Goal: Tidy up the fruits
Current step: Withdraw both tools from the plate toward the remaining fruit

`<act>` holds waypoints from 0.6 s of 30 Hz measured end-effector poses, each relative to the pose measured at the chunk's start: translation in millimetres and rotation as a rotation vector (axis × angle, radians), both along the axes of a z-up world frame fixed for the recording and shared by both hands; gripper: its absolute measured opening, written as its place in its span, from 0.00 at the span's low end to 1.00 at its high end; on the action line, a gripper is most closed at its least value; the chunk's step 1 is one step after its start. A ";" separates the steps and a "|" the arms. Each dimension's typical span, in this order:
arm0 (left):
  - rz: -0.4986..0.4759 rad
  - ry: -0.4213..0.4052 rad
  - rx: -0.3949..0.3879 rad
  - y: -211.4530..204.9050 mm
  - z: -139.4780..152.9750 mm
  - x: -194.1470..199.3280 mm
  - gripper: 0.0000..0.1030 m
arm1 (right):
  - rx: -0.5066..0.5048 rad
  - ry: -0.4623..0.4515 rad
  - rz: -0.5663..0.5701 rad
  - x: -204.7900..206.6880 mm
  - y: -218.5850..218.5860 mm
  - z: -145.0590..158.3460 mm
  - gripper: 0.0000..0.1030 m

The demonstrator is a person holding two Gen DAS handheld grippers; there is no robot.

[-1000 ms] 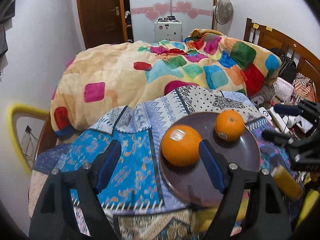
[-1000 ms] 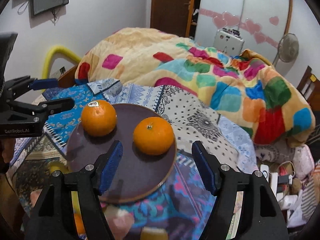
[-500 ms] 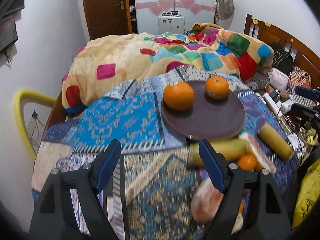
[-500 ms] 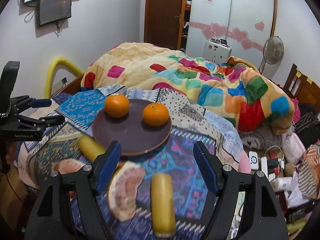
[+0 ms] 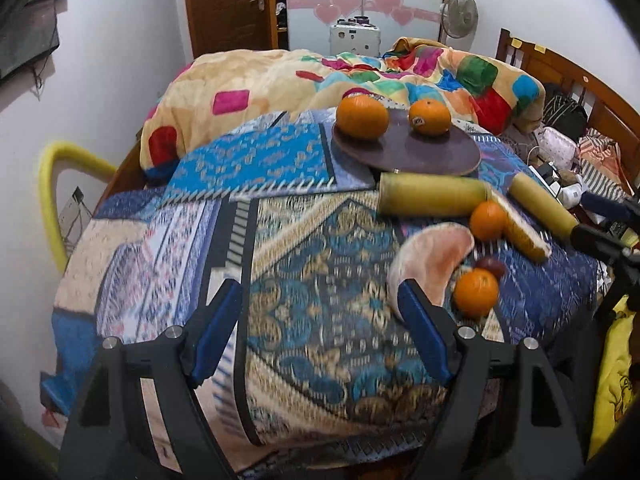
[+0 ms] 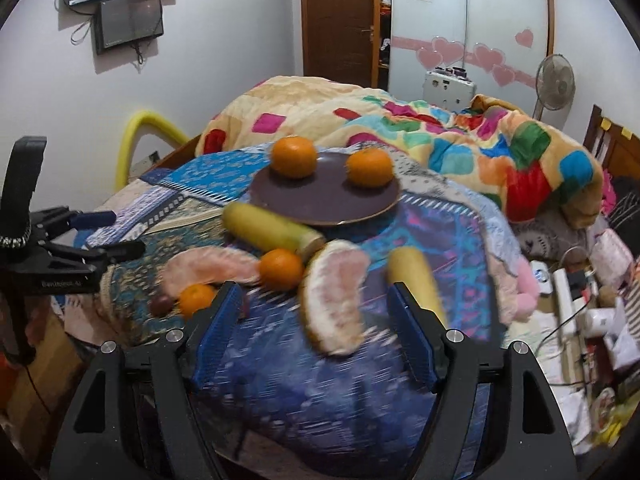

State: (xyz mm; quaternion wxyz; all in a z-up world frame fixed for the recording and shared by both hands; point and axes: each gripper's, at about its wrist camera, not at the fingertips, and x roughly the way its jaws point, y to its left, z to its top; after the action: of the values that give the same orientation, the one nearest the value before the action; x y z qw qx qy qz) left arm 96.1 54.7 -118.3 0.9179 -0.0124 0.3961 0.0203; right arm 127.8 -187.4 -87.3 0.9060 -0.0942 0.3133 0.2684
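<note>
A dark brown plate (image 5: 424, 154) (image 6: 320, 200) holds two oranges (image 5: 362, 116) (image 5: 430, 117) (image 6: 294, 157) (image 6: 369, 168). In front of it on the patterned cloth lie two yellow cylinders (image 5: 432, 200) (image 5: 542, 208) (image 6: 272, 228) (image 6: 414, 280), two pomelo wedges (image 5: 428, 264) (image 6: 336, 296) (image 6: 212, 268), two small oranges (image 5: 487, 221) (image 5: 476, 293) (image 6: 281, 269) (image 6: 196, 299) and a small dark red fruit (image 5: 491, 266) (image 6: 161, 305). My left gripper (image 5: 320, 332) is open and empty above the cloth's near edge. My right gripper (image 6: 314, 334) is open and empty just before a wedge.
The fruit lies on a table draped in blue patterned cloth (image 5: 320, 280) against a bed with a colourful quilt (image 5: 280, 80). A yellow chair back (image 5: 52, 208) stands at the left. Cables and clutter (image 6: 580, 300) lie at the right. Each gripper shows in the other's view (image 5: 608, 224) (image 6: 76, 248).
Both grippers have pulled back from the plate toward the table's near edge. The loose fruit in front of the plate has come into view. Both stay open.
</note>
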 end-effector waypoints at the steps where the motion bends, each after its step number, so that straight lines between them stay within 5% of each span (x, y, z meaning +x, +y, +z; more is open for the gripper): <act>1: 0.003 -0.009 -0.013 1.6 -1.3 -4.3 0.78 | 0.015 0.006 0.006 -1.9 2.9 -5.2 0.70; 13: 0.017 -0.066 -0.048 10.4 -4.8 -28.8 0.47 | 0.098 0.056 0.076 -10.4 42.6 -27.3 0.61; 18: 0.004 -0.064 -0.046 6.2 -9.0 -31.1 0.42 | 0.038 0.046 0.112 -13.5 63.9 -35.7 0.44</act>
State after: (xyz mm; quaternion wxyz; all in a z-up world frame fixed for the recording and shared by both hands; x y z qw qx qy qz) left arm 64.9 60.9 -127.3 0.9296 -0.0350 0.3667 0.0124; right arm 114.4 -123.5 -123.0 0.8838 -0.0881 0.3229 0.3269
